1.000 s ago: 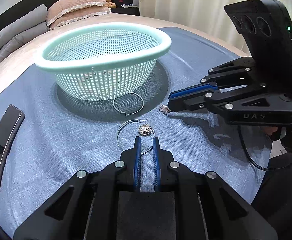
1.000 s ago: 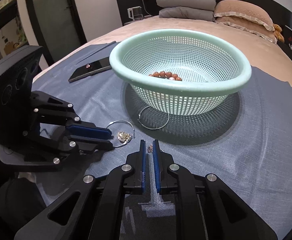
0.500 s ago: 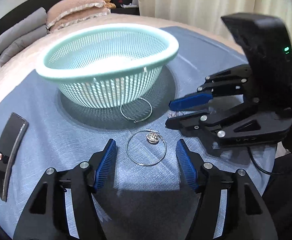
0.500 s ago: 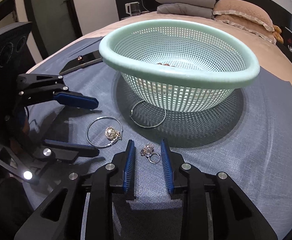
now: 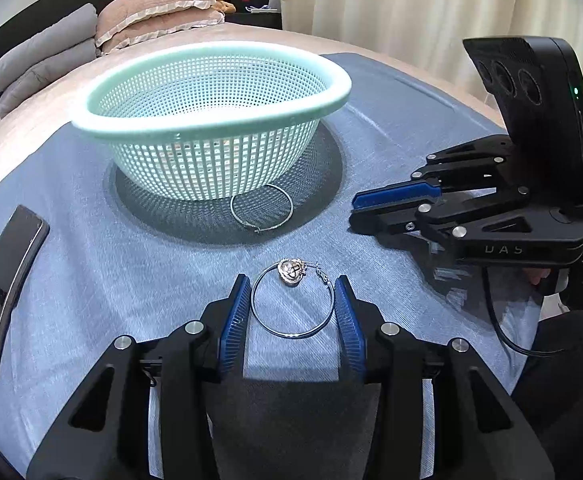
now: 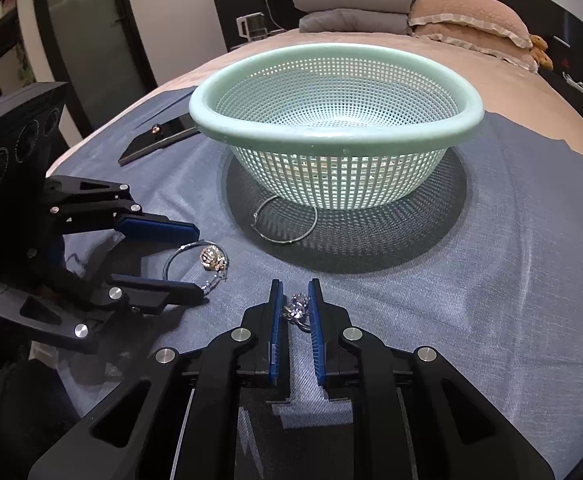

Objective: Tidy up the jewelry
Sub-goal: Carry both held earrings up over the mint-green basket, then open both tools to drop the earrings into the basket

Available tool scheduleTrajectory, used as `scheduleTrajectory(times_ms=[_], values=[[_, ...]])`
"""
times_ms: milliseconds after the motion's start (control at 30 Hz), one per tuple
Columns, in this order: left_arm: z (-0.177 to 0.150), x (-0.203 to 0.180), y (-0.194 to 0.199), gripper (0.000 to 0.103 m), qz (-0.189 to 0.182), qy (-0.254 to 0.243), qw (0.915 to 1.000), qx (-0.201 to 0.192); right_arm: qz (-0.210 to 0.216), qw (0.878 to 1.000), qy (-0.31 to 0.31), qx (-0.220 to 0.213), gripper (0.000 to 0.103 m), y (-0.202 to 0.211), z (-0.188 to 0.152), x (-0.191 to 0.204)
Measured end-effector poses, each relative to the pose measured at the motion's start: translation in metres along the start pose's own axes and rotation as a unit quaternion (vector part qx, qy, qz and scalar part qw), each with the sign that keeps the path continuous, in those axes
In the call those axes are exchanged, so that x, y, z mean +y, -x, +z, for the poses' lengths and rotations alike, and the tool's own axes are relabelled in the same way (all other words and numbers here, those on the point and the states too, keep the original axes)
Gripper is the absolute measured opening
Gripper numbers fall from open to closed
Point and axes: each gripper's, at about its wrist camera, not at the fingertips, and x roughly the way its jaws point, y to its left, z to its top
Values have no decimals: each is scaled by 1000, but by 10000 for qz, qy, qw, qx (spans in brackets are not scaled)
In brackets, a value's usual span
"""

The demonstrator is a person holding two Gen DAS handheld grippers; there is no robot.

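Thin silver hoop with heart charm (image 5: pixel 293 304) lies flat on blue woven cloth (image 5: pixel 131 264), charm toward mint mesh basket (image 5: pixel 211 120). Left gripper (image 5: pixel 291 300) straddles it, jaws closing, pads at its sides. Right gripper (image 6: pixel 296 306) closing on small sparkly ring cluster (image 6: pixel 297 308). Plain wire hoop (image 5: pixel 261 212) beside the basket base.

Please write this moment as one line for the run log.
left tool: closing around hoop earring | right tool: closing, small ring between pads | basket: on blue cloth | second hoop: beside basket
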Motion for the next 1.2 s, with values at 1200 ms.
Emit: scheduleTrajectory(times_ms=[1200], values=[[107, 34, 54, 44, 680, -344, 9934, -859, -293, 9899, -37, -1389, 10, 59, 121, -38]])
